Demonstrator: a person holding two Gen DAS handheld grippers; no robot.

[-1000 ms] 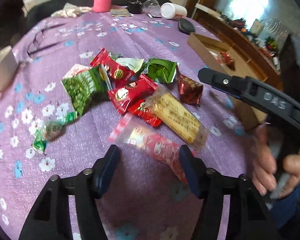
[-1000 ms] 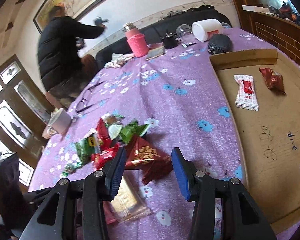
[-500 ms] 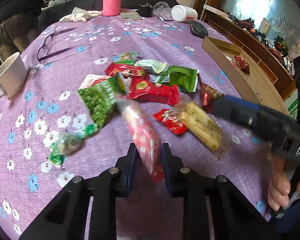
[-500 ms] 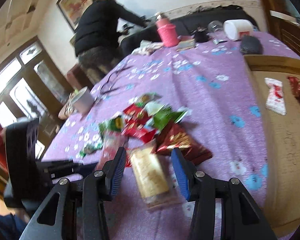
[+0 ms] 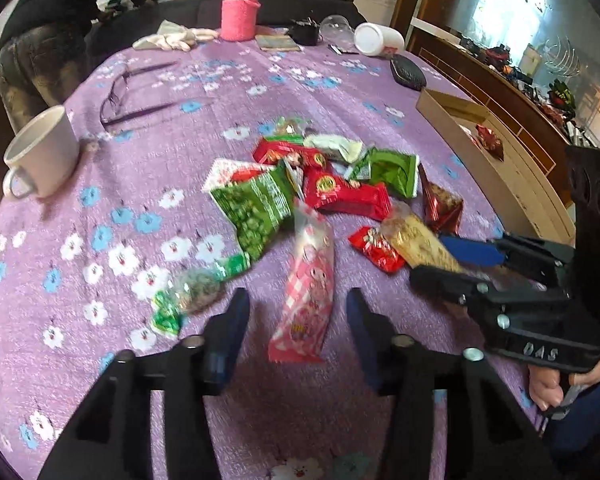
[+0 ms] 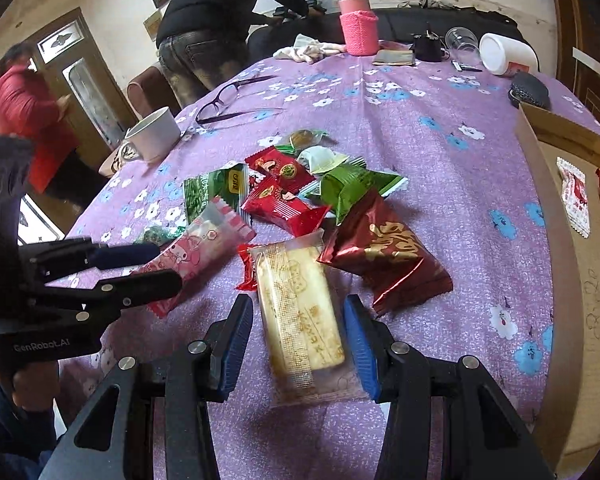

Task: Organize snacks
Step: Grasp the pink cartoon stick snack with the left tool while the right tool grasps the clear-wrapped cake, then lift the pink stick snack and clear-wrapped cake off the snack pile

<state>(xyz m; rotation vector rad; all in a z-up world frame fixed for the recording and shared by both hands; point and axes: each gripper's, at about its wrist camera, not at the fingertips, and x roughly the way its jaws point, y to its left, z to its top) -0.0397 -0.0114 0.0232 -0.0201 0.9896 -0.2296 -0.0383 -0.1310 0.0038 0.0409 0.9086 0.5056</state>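
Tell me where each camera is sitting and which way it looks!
Left wrist: sits on the left gripper, looking forward and down at the snack pile; its own fingers straddle the pink packet, jaws opening; the right gripper and a hand show at right.
Right wrist: sits on the right gripper, looking forward and down; its fingers flank the yellow cracker packet; the left gripper shows at left.
Shared: the purple tablecloth, white mug, pink bottle, cardboard tray.

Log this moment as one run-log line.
left gripper: opening, pink snack between, unpressed | right gripper: open astride cracker pack | tray: two snacks
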